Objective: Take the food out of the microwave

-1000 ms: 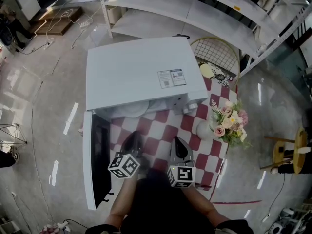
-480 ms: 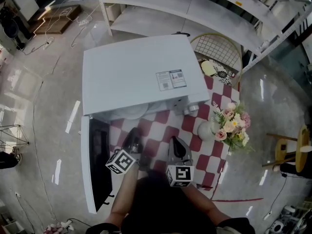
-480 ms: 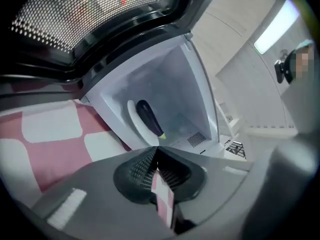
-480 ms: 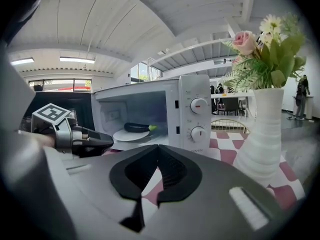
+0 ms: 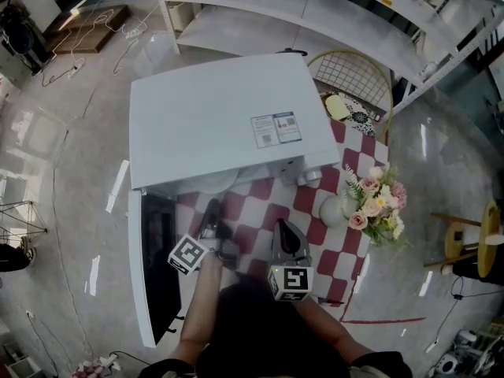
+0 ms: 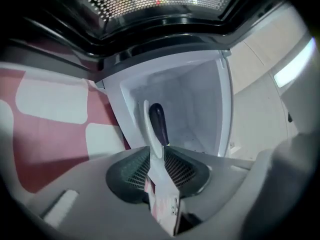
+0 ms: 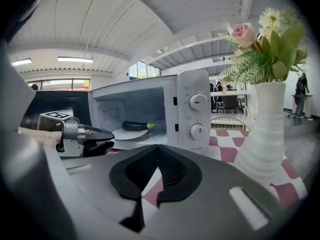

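Seen from the head view, a glossy grey floor (image 5: pixel 71 156) fills the room, with bright streaks of reflected light at nine o'clock. White shelving racks (image 5: pixel 315 14) run across from twelve to two o'clock. A gold wire chair (image 5: pixel 350 73) stands at one o'clock, just beside a red-and-white checked tablecloth (image 5: pixel 335 242). A flat wooden board (image 5: pixel 90 34) lies at eleven o'clock, with loose cables (image 5: pixel 75 63) near it. A small round wooden side table (image 5: pixel 482 239) sits at three o'clock and a black wire frame (image 5: pixel 20 215) at nine. The right gripper view shows a white panelled ceiling (image 7: pixel 125 29), lit strip lights (image 7: pixel 75 59) and a row of windows (image 7: pixel 62 84).
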### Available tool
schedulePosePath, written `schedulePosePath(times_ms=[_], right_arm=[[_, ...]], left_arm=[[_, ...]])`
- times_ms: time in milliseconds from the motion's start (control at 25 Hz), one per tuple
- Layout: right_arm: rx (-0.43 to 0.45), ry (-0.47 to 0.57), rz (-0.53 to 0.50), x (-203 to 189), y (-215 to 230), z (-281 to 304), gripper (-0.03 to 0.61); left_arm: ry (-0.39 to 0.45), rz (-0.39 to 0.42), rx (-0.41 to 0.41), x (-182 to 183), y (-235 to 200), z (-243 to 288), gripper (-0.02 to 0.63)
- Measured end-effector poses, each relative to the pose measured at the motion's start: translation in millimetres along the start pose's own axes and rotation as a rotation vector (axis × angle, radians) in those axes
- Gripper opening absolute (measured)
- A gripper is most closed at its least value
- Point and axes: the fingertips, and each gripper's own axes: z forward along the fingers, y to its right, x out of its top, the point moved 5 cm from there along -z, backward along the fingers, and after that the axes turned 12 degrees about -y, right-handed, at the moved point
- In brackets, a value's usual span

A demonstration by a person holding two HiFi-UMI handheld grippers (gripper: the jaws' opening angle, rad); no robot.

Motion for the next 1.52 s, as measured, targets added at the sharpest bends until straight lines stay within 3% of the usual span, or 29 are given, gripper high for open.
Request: schedulePosePath(times_ms=[200, 720, 1040, 1240, 1520], right_arm=[[-0.006, -0.006, 0.004, -1.1, 0.8, 3.6, 0.002], [-0.025, -0.009, 0.026, -1.0, 7.8, 11.8, 0.002], [-0.019, -0.026, 0.025, -2.4, 9.4, 18.0, 0.002], [-0.017, -0.038, 0.021, -3.3, 11.0, 19.5, 0.002], [-0.008, -0.038, 0.020, -2.8, 12.4, 21.3, 0.002]], left_arm=[[0.015, -0.082, -0.028, 4.4, -4.0, 6.9, 0.126], [0.064, -0.225, -0.041, 16.1, -13.6, 23.5, 0.126], [0.071, -0.285, -0.059, 18.8, -14.4, 28.2, 0.073], [0.067, -0.253, -0.035, 20.3, -14.4, 27.1, 0.011], [0.086, -0.299, -0.079, 19.0, -6.5, 30.6, 0.011]])
